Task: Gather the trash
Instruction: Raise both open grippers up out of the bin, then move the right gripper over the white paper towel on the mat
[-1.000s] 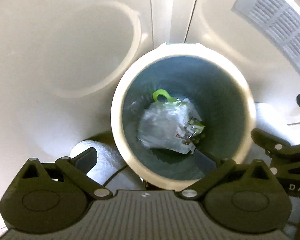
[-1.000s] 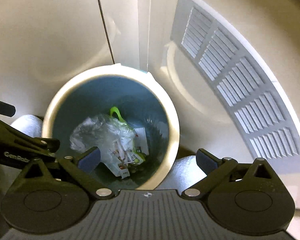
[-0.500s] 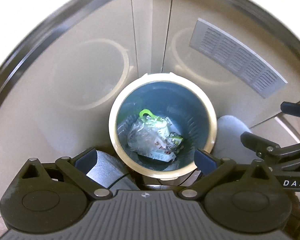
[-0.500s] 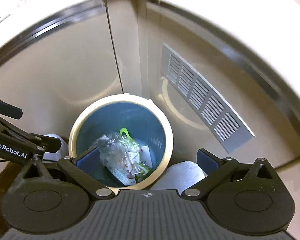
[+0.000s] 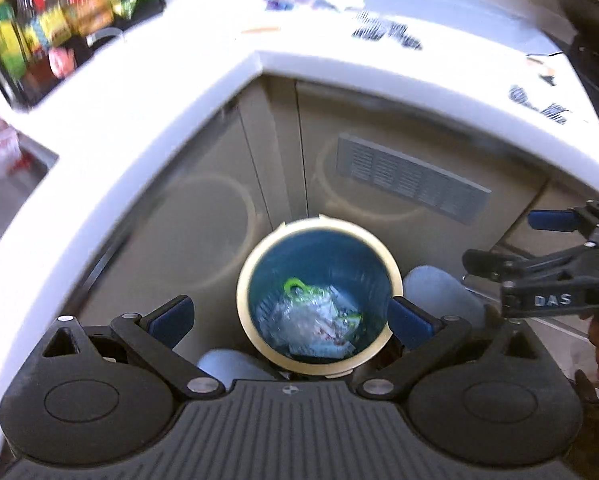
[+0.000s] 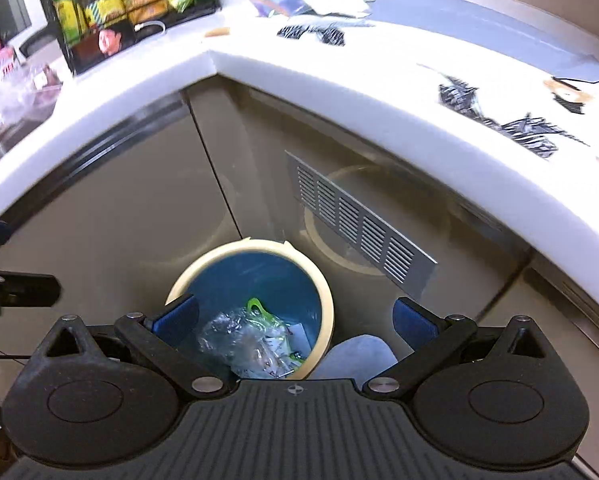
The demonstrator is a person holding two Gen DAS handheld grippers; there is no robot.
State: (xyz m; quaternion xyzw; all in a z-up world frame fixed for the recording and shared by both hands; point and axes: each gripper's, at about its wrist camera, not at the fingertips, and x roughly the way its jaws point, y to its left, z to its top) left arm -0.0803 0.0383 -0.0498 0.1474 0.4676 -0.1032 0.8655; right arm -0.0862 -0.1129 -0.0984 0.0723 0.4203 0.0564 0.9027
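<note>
A round bin (image 5: 383, 258) (image 6: 327, 300) with a cream rim and blue inside stands on the floor in the corner below a white counter. Crumpled clear plastic wrappers (image 5: 311, 320) (image 6: 243, 340) with a green loop lie at its bottom. My left gripper (image 5: 289, 316) hangs open high above the bin, nothing between its blue-padded fingers. My right gripper (image 6: 295, 318) is likewise open and empty above the bin; it also shows at the right edge of the left wrist view (image 5: 511, 244). Black-and-white wrappers (image 6: 311, 32) (image 6: 495, 118) (image 5: 387, 34) lie on the counter.
A white L-shaped counter (image 6: 339, 80) (image 5: 139, 120) wraps above the bin. A black rack of bottles and jars (image 6: 127, 4) (image 5: 59, 20) stands at its back left. Beige cabinet doors carry a grey vent grille (image 6: 359, 228) (image 5: 411, 178). A person's knees (image 5: 439, 292) (image 6: 359, 354) flank the bin.
Both grippers have risen well away from the bin, which looks much smaller now. The counter top and the items on it have come into view. Both stay open.
</note>
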